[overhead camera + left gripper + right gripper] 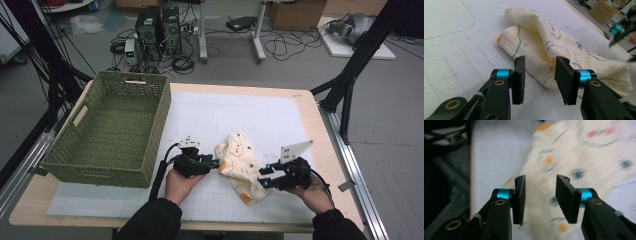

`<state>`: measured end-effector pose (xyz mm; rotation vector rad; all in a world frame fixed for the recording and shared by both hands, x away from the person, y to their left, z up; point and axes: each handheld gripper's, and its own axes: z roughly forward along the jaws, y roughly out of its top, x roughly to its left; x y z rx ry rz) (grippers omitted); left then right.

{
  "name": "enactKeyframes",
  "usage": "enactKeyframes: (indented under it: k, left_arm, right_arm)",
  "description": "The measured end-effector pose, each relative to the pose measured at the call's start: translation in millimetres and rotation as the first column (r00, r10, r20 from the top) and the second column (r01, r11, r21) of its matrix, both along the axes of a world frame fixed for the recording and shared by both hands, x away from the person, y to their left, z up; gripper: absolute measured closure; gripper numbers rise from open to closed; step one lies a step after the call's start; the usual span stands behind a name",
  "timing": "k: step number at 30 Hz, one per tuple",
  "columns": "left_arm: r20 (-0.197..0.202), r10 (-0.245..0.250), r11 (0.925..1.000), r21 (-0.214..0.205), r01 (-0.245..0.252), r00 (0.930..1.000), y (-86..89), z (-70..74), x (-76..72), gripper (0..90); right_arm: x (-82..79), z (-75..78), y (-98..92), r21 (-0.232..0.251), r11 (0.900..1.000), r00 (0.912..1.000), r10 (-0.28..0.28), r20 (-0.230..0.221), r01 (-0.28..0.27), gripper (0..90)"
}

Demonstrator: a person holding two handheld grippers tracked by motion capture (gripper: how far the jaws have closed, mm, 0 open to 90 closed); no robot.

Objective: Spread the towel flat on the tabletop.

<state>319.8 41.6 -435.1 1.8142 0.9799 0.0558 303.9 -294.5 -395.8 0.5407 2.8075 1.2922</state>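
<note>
A cream cloth [240, 165] with orange, red and blue drawings lies crumpled on the white mat, near the table's front. My left gripper [216, 163] is at the cloth's left edge. In the left gripper view, the left gripper [540, 60] is open, and the folded cloth [564, 47] lies just beyond its pads. My right gripper [264, 179] is at the cloth's lower right end. In the right gripper view, the right gripper [540, 178] is open over the blurred cloth [579, 152], with nothing pressed between the pads. The right gripper [619, 32] also shows far off in the left gripper view.
An empty green woven basket [100, 170] stands on the left side of the table, close to my left hand. A white gridded mat [260, 110] covers the middle of the wooden table [310, 115]. Computers and cables lie on the floor beyond.
</note>
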Motion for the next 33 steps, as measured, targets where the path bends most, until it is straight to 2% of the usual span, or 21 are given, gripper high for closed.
enactKeyframes:
  k: [1,2,3,4,5,6,7,11,14,15,16,18,20,21,23,25,28,29,30,32,33]
  left_arm:
    - [-0.002,0.003,1.0,-0.003,-0.003,1.0,1.0,0.2,0.1,60.3]
    - [-0.001,0.007,1.0,-0.003,-0.007,1.0,1.4,0.4,0.0,60.3]
    - [0.001,0.009,1.0,0.0,-0.009,1.0,1.6,0.5,-0.1,60.2]
    - [0.001,0.008,1.0,0.001,-0.008,1.0,2.3,0.4,-0.1,60.2]
    - [0.0,0.009,1.0,0.0,-0.009,1.0,2.7,0.2,0.2,60.3]
    - [-0.001,0.013,0.9999,-0.001,-0.013,0.9999,2.6,0.0,0.3,60.3]
    - [-0.001,0.013,0.9999,-0.003,-0.013,0.9999,2.7,-0.3,0.5,60.3]
    - [0.001,0.002,0.9999,-0.012,-0.002,1.0,0.6,-0.9,-0.1,60.3]
    - [0.0,-0.005,1.0,-0.006,0.005,1.0,-0.9,-2.3,-0.1,61.1]
    - [-0.001,-0.006,1.0,-0.006,0.006,1.0,-1.2,-2.7,0.1,61.2]
    - [-0.001,-0.006,1.0,-0.005,0.006,1.0,-1.3,-2.9,0.0,61.2]
    - [0.002,-0.006,1.0,-0.007,0.006,1.0,-1.5,-2.3,-0.6,61.2]
    - [0.003,-0.005,1.0,-0.008,0.005,1.0,-0.7,-1.7,-0.6,61.2]
    - [0.003,-0.003,1.0,-0.007,0.003,1.0,-0.4,-1.6,-0.5,61.2]
    - [0.002,-0.002,1.0,-0.005,0.002,1.0,-0.4,-1.6,-0.5,61.2]
    - [0.001,-0.006,1.0,-0.004,0.006,1.0,-1.9,-1.8,-1.0,61.2]
    - [0.001,-0.011,0.9999,0.002,0.011,0.9999,-6.3,-2.7,-1.5,61.2]
    - [0.0,-0.015,0.9999,0.003,0.015,0.9999,-8.1,-3.2,-1.4,61.2]
    - [0.0,-0.019,0.9998,0.005,0.019,0.9998,-10.1,-3.9,-1.3,61.1]
    - [0.0,-0.024,0.9996,0.011,0.024,0.9997,-15.2,-5.0,-0.5,61.2]
    - [0.002,-0.024,0.9996,0.018,0.024,0.9997,-18.0,-5.4,0.6,61.3]
  right_arm:
    - [14.9,3.7,2.4,0.003,0.9991,0.9989,-0.043,0.02,0.043,58.3]
    - [14.9,3.7,2.4,0.003,0.9991,0.9989,-0.043,0.02,0.043,58.3]
    - [31.1,1.3,9.6,-0.02,0.9974,0.9974,-0.068,0.022,0.069,58.2]
    - [31.1,1.3,9.6,-0.02,0.9974,0.9974,-0.068,0.022,0.069,58.2]
    - [45.6,-4.2,18.7,-0.049,0.9952,0.9958,-0.083,0.039,0.085,58.3]
    - [45.6,-4.2,18.7,-0.049,0.9952,0.9958,-0.083,0.039,0.085,58.3]
    - [59.1,-11.7,27.1,-0.078,0.9924,0.995,-0.092,0.038,0.095,59.1]
    - [73.3,-24.2,34.9,-0.123,0.9857,0.9932,-0.111,0.034,0.114,64.2]
    - [78.7,-33.5,38.2,-0.167,0.9816,0.9957,-0.093,0.001,0.092,80.7]
    - [79.6,-34.0,37.6,-0.156,0.9841,0.996,-0.088,-0.012,0.085,85.4]
    - [79.6,-34.0,37.6,-0.156,0.9841,0.996,-0.088,-0.012,0.085,85.4]
    - [78.7,-28.1,33.1,-0.139,0.9842,0.9939,-0.109,0.014,0.11,85.7]
    - [77.4,-20.4,23.7,-0.096,0.9863,0.9909,-0.132,0.026,0.134,85.9]
    - [75.7,-16.8,18.8,-0.102,0.9839,0.9889,-0.143,0.038,0.147,85.9]
    - [73.6,-11.7,5.9,-0.097,0.9782,0.9825,-0.18,0.048,0.184,85.9]
    - [72.5,-8.9,-9.8,-0.098,0.9667,0.9712,-0.232,0.055,0.236,85.9]
    - [70.5,-11.9,-32.0,-0.154,0.9358,0.9482,-0.31,0.069,0.317,85.9]
    - [69.4,-15.3,-38.1,-0.181,0.9204,0.938,-0.339,0.072,0.347,86.1]
    - [69.6,-19.8,-44.5,-0.186,0.9128,0.9316,-0.358,0.063,0.363,86.3]
    - [68.0,-26.6,-53.7,-0.188,0.9042,0.9225,-0.385,0.032,0.383,82.9]
    - [66.3,-27.9,-56.1,-0.171,0.9051,0.9205,-0.389,0.036,0.389,75.9]
